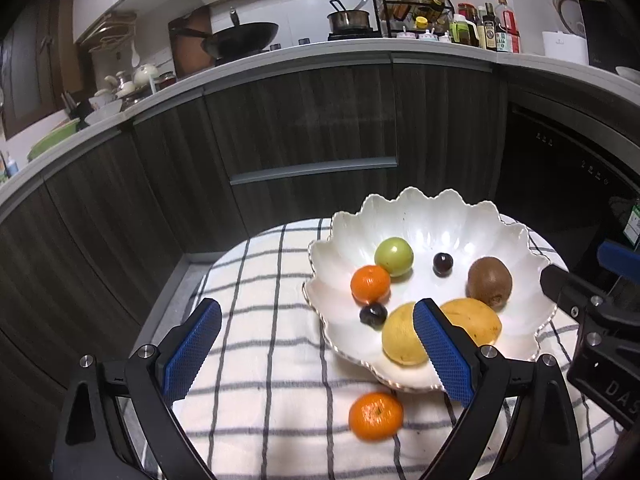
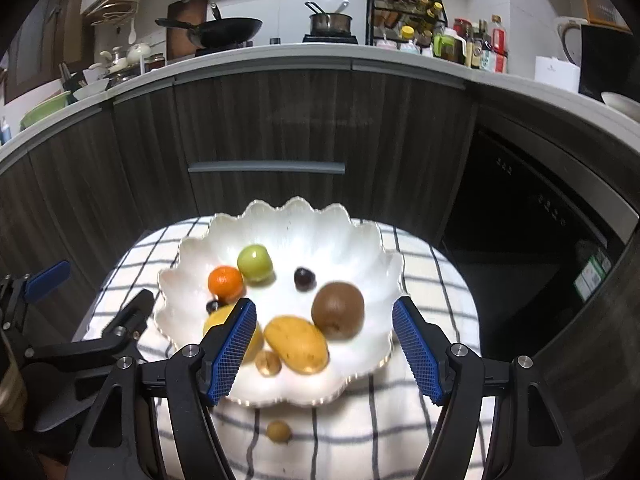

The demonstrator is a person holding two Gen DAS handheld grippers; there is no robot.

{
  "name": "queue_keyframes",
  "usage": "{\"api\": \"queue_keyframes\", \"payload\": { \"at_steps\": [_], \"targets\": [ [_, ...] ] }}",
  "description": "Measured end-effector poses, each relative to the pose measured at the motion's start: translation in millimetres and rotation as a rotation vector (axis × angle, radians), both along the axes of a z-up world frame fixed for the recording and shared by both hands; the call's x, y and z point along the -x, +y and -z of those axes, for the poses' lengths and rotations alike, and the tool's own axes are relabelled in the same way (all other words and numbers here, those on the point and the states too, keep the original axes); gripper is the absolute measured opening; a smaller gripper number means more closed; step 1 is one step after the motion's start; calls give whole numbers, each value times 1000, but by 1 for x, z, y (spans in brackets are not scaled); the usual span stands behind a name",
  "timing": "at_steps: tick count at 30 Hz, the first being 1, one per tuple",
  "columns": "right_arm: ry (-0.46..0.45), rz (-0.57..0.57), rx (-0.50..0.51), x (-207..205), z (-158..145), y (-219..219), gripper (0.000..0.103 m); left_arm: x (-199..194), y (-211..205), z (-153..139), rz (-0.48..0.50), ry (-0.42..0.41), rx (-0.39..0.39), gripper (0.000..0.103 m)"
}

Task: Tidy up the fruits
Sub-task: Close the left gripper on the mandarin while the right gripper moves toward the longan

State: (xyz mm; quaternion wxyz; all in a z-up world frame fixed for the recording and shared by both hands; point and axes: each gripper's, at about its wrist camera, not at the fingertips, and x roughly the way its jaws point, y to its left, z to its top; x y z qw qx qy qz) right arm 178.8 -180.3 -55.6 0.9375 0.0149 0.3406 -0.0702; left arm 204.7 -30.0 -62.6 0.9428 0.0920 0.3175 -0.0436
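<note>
Showing on the right gripper (image 1: 600, 280) body, white letters "DAS".

One white scalloped bowl (image 1: 420, 216) on one checked cloth (image 1: 260, 320). Inside the bowl: one tangerine (image 1: 370, 284), one green round fruit (image 1: 394, 257), two dark cherries (image 1: 443, 264) (image 1: 373, 314), one brown kiwi (image 1: 490, 282), two yellow fruits, one rounder (image 1: 402, 338) and one longer, mango-like (image 1: 478, 320), plus one small tan round fruit (image 2: 269, 362) seen from the right wrist only. On the cloth outside the bowl: one second tangerine (image 1: 376, 416) and one second small tan round fruit (image 2: 279, 432). Ten fruits counted in all.
</note>
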Motion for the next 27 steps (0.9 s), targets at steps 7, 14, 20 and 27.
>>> {"api": "queue_keyframes", "payload": {
  "at_steps": [7, 14, 20, 27],
  "targets": [
    [42, 29, -34, 15, 21, -4, 72, 20, 4, 16, -3, 15, 14, 98],
    [90, 33, -35, 26, 49, 0, 72, 24, 8, 40, -4, 49, 15, 98],
    [117, 39, -22, 30, 66, 0, 71, 26, 4, 63, 28, 85, 19, 98],
    [150, 39, -16, 27, 84, -1, 71, 20, -1, 84, 54, 135, 26, 93]
  ]
}}
